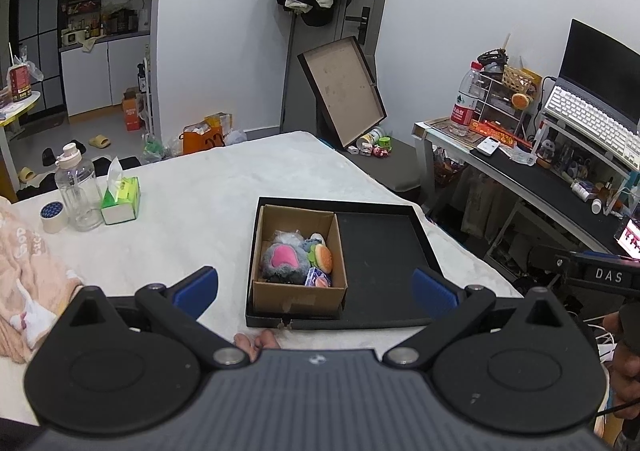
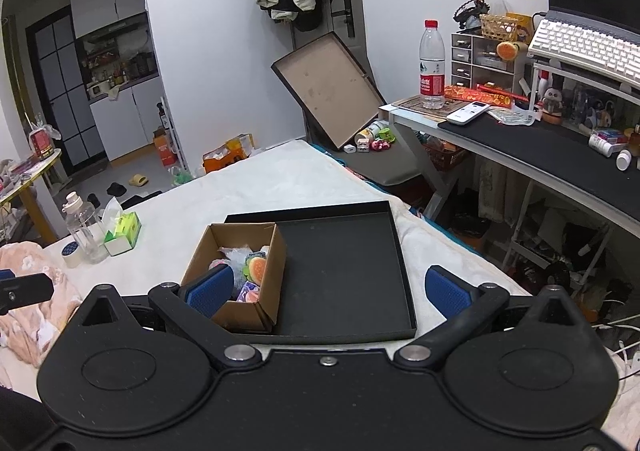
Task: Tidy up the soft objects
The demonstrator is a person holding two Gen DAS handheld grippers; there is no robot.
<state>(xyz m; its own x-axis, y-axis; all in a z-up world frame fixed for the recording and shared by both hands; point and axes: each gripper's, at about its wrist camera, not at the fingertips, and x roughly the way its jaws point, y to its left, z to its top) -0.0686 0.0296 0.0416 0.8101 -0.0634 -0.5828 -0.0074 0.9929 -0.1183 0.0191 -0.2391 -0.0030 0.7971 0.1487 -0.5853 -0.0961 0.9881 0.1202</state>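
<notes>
Both hand-held grippers [image 1: 316, 287] [image 2: 328, 289] released, ribbed blue pads; cardboard box [image 1: 298, 297] holds plush toys [image 1: 284, 259].

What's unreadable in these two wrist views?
- Left wrist: toys at the bottom of the cardboard box are hidden under the grey plush and burger toy.
- Right wrist: the left finger of the right gripper covers part of the box contents.
- Both: the red bottle label is too small to read.

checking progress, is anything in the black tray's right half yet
No, the tray's right half is bare; the toys sit in the cardboard box.
</notes>
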